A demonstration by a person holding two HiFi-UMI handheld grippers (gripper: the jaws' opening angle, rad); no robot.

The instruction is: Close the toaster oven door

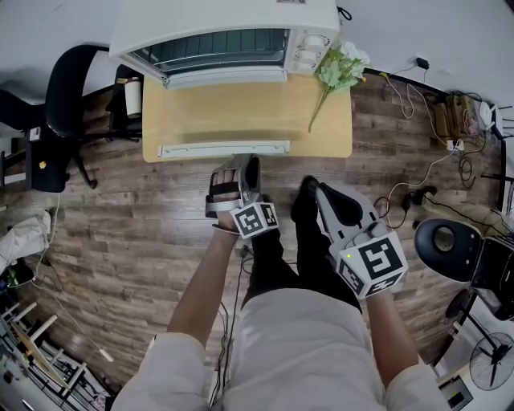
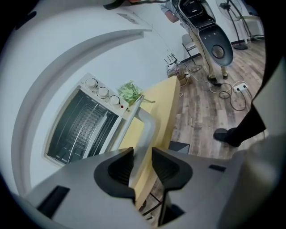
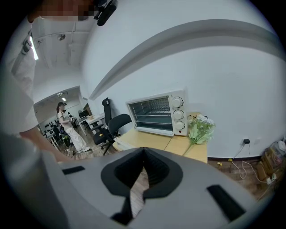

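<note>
My left gripper (image 2: 142, 154) has its jaws part-open around the door handle (image 2: 145, 127), not pinching it, so lifting now could let it slip free.

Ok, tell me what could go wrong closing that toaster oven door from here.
The left tool straddles the door handle with jaws apart; lifting now, it could slip off. The flowers lie close beside the open door and might get brushed. A hard push might shove the toaster oven back.

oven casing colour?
White. The oven shows best in the right gripper view.
</note>
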